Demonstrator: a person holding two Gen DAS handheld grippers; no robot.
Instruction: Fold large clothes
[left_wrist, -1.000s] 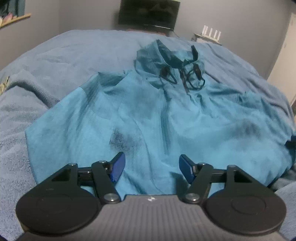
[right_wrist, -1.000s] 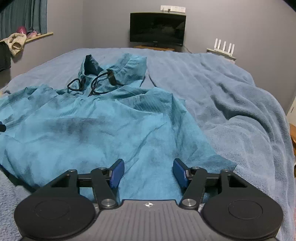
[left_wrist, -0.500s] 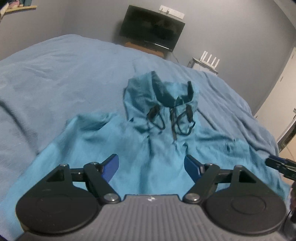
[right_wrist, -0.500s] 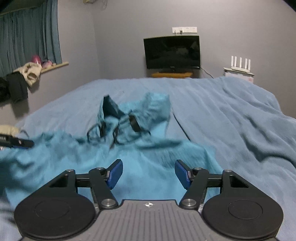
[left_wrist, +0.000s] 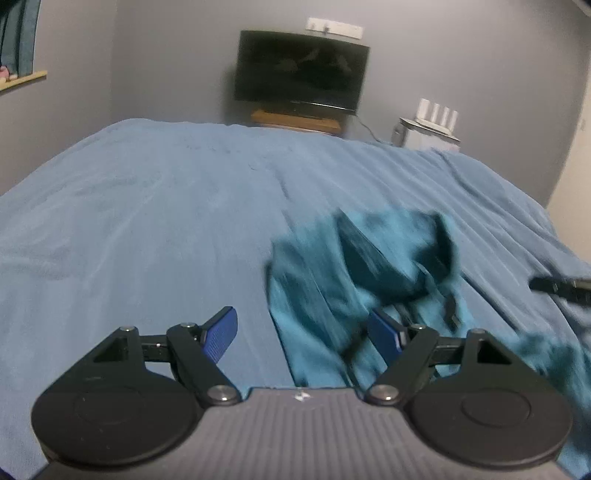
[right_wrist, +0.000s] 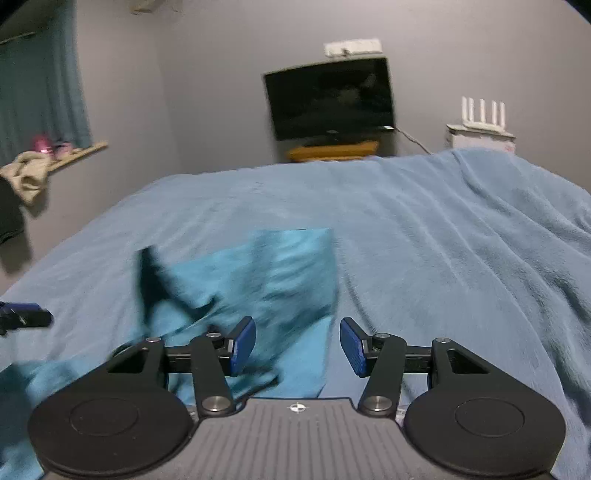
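Hovering with jaws wide and empty, the left gripper (left_wrist: 303, 328) and right gripper (right_wrist: 297, 345) risk bunching the blurred teal hoodie (left_wrist: 354, 280), at two o'clock, by grabbing unevenly.

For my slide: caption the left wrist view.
Open left gripper above blurred teal hooded garment on blue blanket.

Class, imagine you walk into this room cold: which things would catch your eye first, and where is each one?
First the teal garment, blurred and bunched on the blue blanket, just beyond the open left gripper and open right gripper. Next the dark television against the far grey wall, with a white router to its right.
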